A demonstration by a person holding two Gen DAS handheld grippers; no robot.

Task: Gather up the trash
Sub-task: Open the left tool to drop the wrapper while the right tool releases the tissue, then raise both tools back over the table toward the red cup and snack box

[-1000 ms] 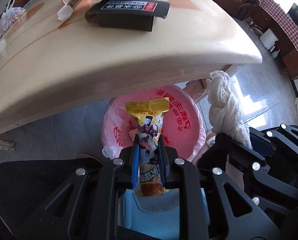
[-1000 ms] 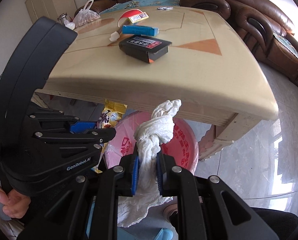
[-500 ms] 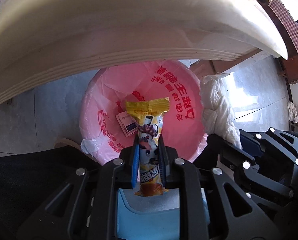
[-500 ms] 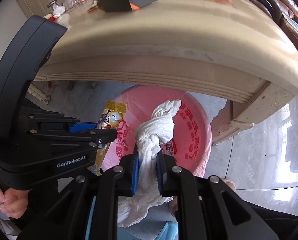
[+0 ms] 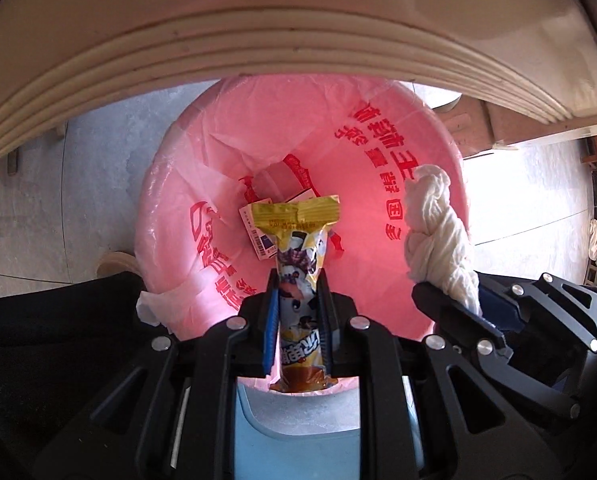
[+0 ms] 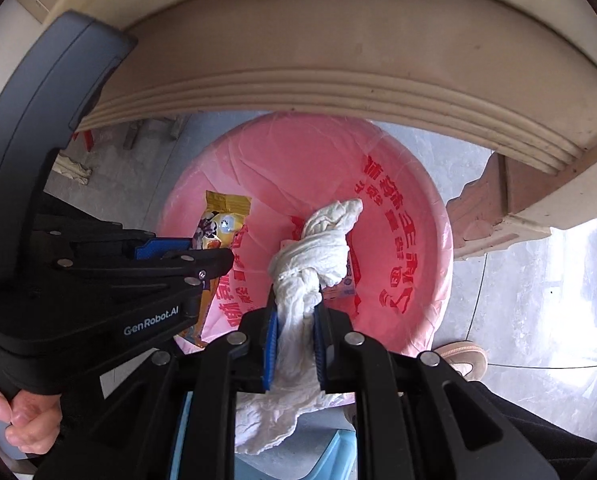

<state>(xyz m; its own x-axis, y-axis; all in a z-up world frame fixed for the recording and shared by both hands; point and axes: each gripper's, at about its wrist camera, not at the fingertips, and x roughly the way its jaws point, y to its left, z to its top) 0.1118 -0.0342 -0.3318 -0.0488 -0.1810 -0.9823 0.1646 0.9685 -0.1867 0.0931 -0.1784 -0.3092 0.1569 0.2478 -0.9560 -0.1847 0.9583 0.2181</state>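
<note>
Below the worktop's moulded edge [image 5: 258, 52], a bin lined with a pink bag [image 5: 378, 264] stands on the tiled floor [image 6: 518, 280], tucked partly under the overhang so its mouth stays reachable from the front. Both claws hover over that mouth, side by side, each carrying 1 piece of trash. The left claw [image 5: 297, 312] is narrowed on a yellow snack wrapper [image 5: 298, 248], pinched around its lower half so the crimped top points forward over the bag. The right claw [image 6: 295, 320] is clamped on a knotted white tissue wad [image 6: 318, 248], its loose tail hanging back behind the fingers. A small printed packet [image 5: 260, 236] already lies at the bottom of the liner. Held over the opening like this, both pieces look ready to drop once the jaws part; the tissue tail may snag on a pad.
</note>
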